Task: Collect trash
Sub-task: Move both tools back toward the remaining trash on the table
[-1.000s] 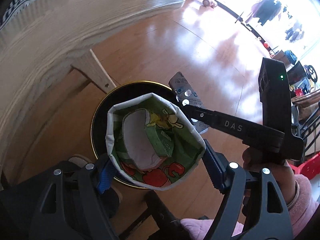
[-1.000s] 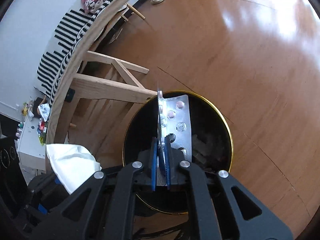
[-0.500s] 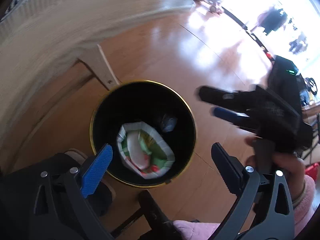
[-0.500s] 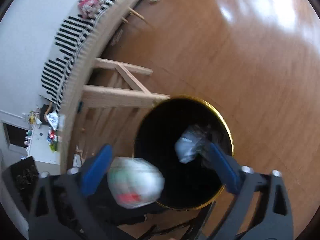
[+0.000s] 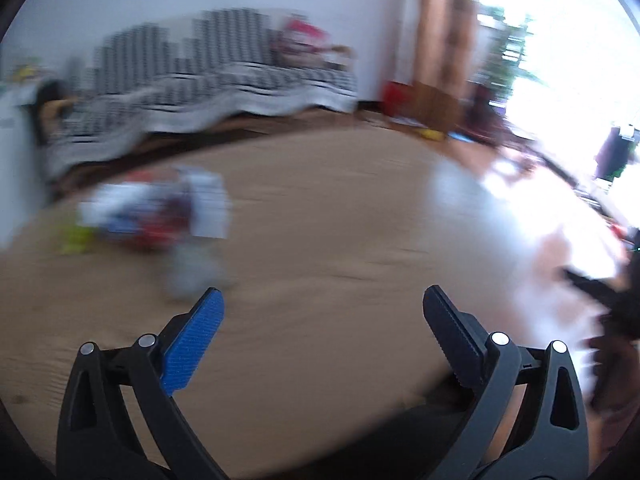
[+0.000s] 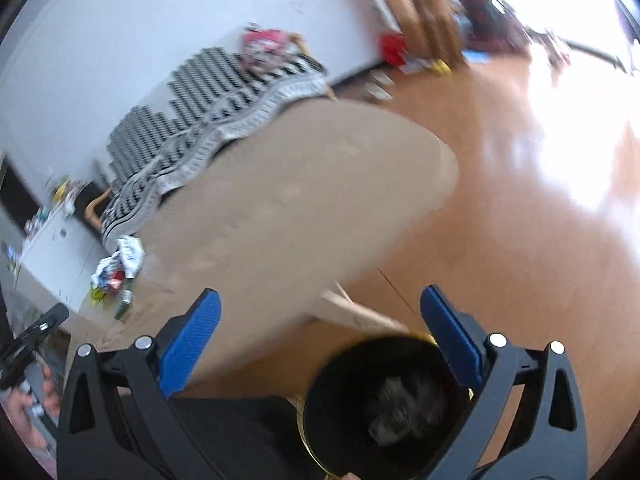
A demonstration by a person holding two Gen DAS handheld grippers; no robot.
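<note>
My left gripper is open and empty, raised over the wooden table. A blurred heap of trash lies on the table's far left, with a grey crumpled piece just ahead of the blue left pad. My right gripper is open and empty too. Below its right finger stands the black, gold-rimmed bin on the floor, with dropped trash inside. The trash heap also shows small at the table's far left in the right wrist view.
A striped black-and-white sofa stands against the wall behind the table. The glossy wooden floor stretches right toward a bright window. The other gripper and a hand show at the left edge. A table leg stands beside the bin.
Both grippers opened and dropped the paper cup and the blister pack into the bin. Both then lifted and tilted up from the bin toward the table top.
</note>
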